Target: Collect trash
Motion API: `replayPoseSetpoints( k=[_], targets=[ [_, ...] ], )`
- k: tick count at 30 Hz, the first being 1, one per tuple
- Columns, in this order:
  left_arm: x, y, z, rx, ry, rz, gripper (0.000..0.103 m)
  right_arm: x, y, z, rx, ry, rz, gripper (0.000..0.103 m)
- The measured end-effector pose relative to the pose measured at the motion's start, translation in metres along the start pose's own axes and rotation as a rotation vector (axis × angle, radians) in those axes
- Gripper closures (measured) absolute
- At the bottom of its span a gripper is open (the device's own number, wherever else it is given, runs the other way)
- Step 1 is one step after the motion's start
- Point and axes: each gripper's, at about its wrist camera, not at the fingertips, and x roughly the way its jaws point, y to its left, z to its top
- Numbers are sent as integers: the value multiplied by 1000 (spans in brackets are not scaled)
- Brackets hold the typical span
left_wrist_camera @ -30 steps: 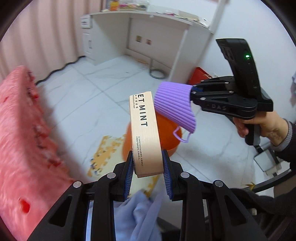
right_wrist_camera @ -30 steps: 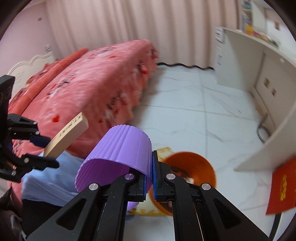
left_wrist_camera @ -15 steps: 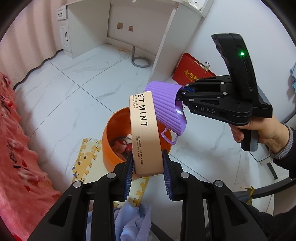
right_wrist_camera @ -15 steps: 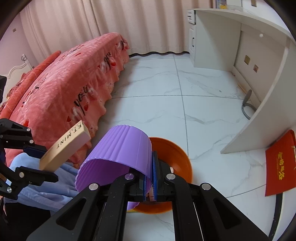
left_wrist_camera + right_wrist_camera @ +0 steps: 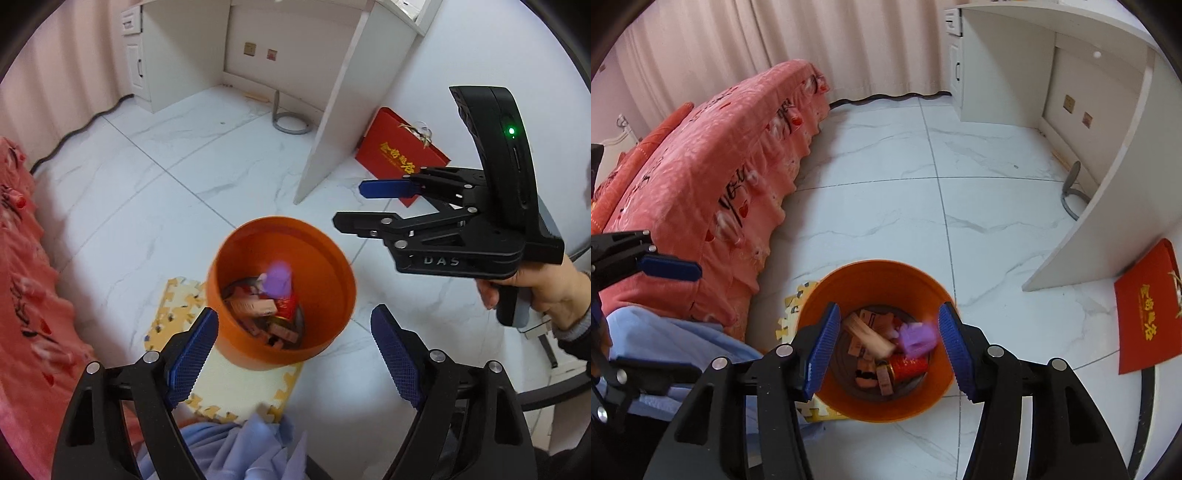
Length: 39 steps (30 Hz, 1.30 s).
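An orange bin (image 5: 258, 354) stands on the floor below both grippers, holding several scraps. A purple ribbed cup (image 5: 279, 280) shows blurred inside it, beside a tan mint box (image 5: 255, 306). My left gripper (image 5: 293, 354) hangs over the bin's near rim, its jaws opening with nothing between them. My right gripper (image 5: 351, 205) is up to the right of the bin, also opening and holding nothing. In the right wrist view, the right gripper (image 5: 888, 347) frames the bin (image 5: 879, 410), with the cup (image 5: 918, 338) and box (image 5: 871, 339) lying below it.
A foam puzzle mat (image 5: 236, 387) lies under the bin. A pink bedspread (image 5: 713, 177) and blue cloth (image 5: 676, 339) are on the left. A white desk (image 5: 1108, 147) and a red gift bag (image 5: 1148, 314) stand on the right. A hand (image 5: 546, 291) holds the right gripper.
Both grippers went from shut to open. The mint box left the left gripper and the purple cup left the right; both now lie in the orange bin.
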Motion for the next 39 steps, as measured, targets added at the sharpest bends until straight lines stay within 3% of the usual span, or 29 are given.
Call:
replayPoseSetpoints(
  k=[5,13,16,26,39],
  targets=[
    [-29,7,-12,-27,-32,26,19,-13,30,3,-39,-22,47,46],
    [-92,21,-48,-105,-113,128,19,-48,122,11,-167,-79,181,46],
    [-135,28,-75,-155,-183,184,19,-66,169,13,-236,-107,259,46],
    [-224,35,-166,-345,-281,377,19,-116,320,6,-464,-170,488,46],
    [-301,26,-280,-601,-374,561,18,-148,450,-21,-672,-171,652,46]
  ],
)
